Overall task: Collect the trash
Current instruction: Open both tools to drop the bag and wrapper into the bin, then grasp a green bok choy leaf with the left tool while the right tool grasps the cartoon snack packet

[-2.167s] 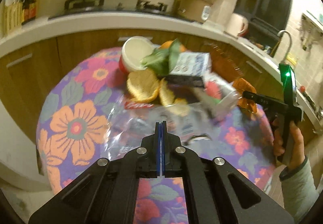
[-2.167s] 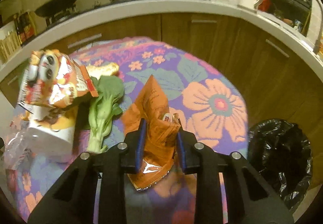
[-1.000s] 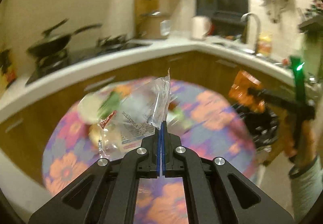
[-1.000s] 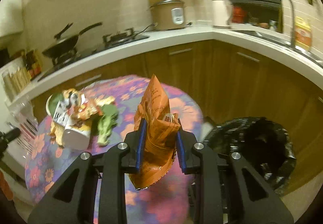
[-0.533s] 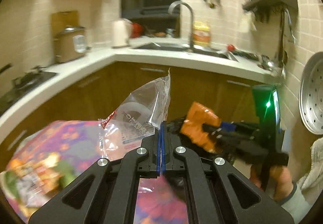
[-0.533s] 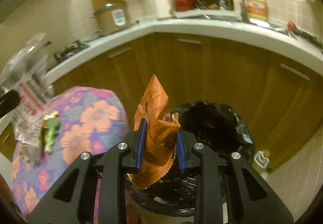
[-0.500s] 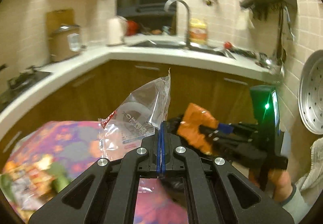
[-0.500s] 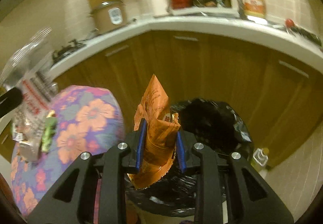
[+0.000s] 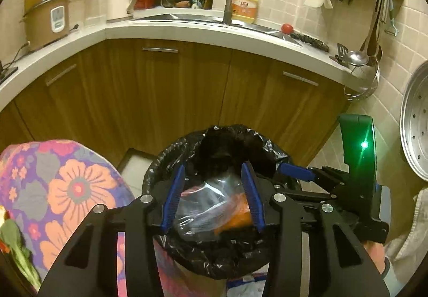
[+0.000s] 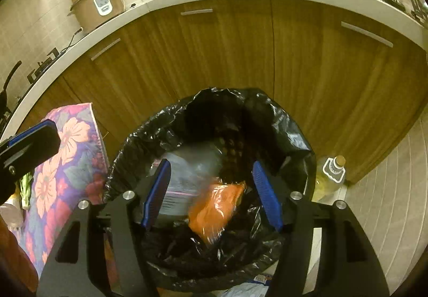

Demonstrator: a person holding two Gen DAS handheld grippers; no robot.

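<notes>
Both grippers hang over the bin with the black liner (image 9: pixel 171 160), their jaws opening. My left gripper (image 9: pixel 212 191) is open, and the clear plastic bag (image 9: pixel 203 206) lies loose below it inside the liner. In the right wrist view my right gripper (image 10: pixel 211 190) is open over the bin (image 10: pixel 294 136). The orange snack wrapper (image 10: pixel 216 206) is blurred and free of the pads, beside the clear bag (image 10: pixel 184 179). The orange wrapper (image 9: pixel 235 216) shows under the clear bag. One blue finger of the right gripper (image 9: pixel 294 172) reaches in from the right.
The table with the flowered cloth (image 9: pixel 67 184) stands left of the bin, with a green leaf (image 9: pixel 16 243) at its edge. Wooden cabinets (image 10: pixel 227 50) curve behind the bin. A bottle of yellow oil (image 10: pixel 330 176) stands on the floor at its right.
Both grippers swung from the table to above the bin and tipped down. Both opened: the clear bag left the left jaws, the orange wrapper left the right jaws, and both dropped into the liner.
</notes>
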